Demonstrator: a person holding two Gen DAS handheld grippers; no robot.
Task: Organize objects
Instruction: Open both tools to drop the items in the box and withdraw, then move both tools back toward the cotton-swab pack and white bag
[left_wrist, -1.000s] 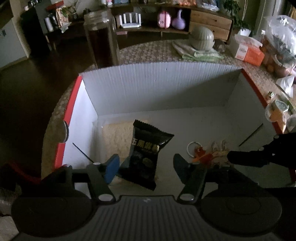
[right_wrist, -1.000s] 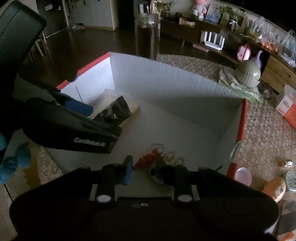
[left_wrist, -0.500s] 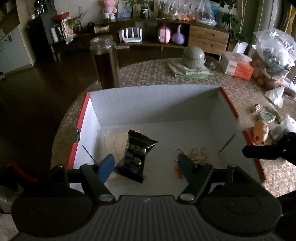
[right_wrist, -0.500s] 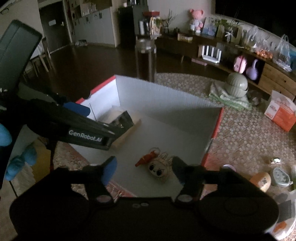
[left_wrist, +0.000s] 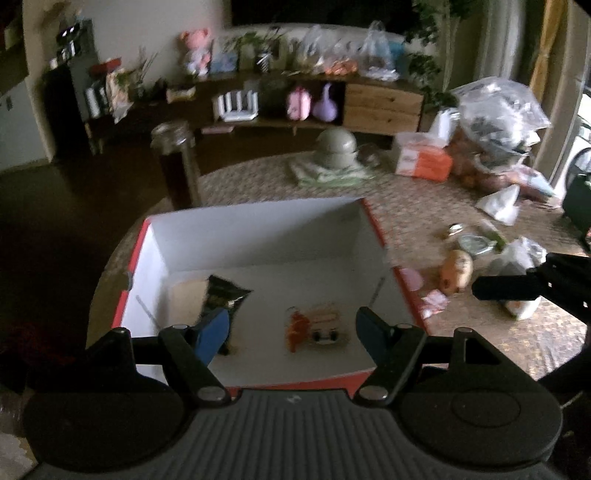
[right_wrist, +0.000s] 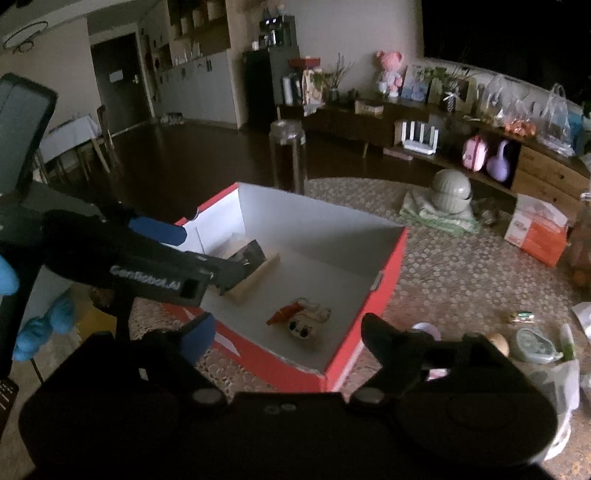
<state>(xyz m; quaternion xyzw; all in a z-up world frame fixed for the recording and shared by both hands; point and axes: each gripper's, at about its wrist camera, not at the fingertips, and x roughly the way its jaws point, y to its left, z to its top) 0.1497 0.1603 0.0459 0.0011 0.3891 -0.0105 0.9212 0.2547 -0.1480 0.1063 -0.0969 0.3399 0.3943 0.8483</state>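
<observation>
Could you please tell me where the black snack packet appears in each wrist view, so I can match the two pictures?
Left wrist view: the black snack packet lies in the box's left part, just above the left gripper's blue fingertip.
Right wrist view: the packet is at the box's far-left end, partly hidden behind the left gripper's arm.
Shared landmark: the red box with the doll-face keychain inside.

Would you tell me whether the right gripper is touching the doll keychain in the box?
Apart. The right wrist view shows the right gripper open above the box's near wall, with bare box floor around the doll keychain.
</observation>
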